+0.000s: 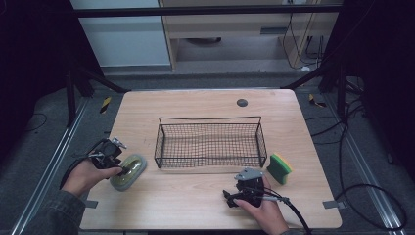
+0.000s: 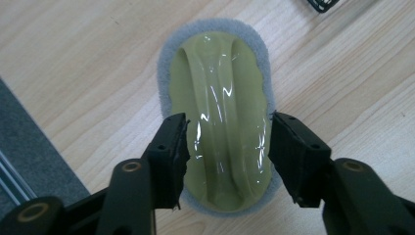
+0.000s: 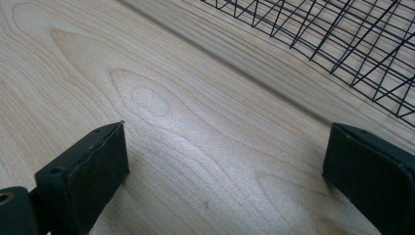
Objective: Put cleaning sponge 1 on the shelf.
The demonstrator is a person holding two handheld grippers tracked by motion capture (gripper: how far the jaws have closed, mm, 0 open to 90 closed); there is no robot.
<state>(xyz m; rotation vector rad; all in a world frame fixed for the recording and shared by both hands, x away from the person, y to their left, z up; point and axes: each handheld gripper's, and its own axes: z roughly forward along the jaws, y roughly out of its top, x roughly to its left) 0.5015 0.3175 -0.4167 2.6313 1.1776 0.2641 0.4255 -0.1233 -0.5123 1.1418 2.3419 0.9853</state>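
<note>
Scrubber [image 1: 128, 171] — a pale green handled pad near the table's [image 1: 195, 205] left front edge — sits between the left gripper's [image 1: 126, 170] fingers [image 2: 169, 156], apparently touching its sides; full grip unclear. Likely next: squeeze, lift toward the wire basket [image 1: 210, 142]. Right gripper [image 1: 230, 198] hovers, fingers wide apart and empty — sponge [image 1: 279, 168] beyond.
</note>
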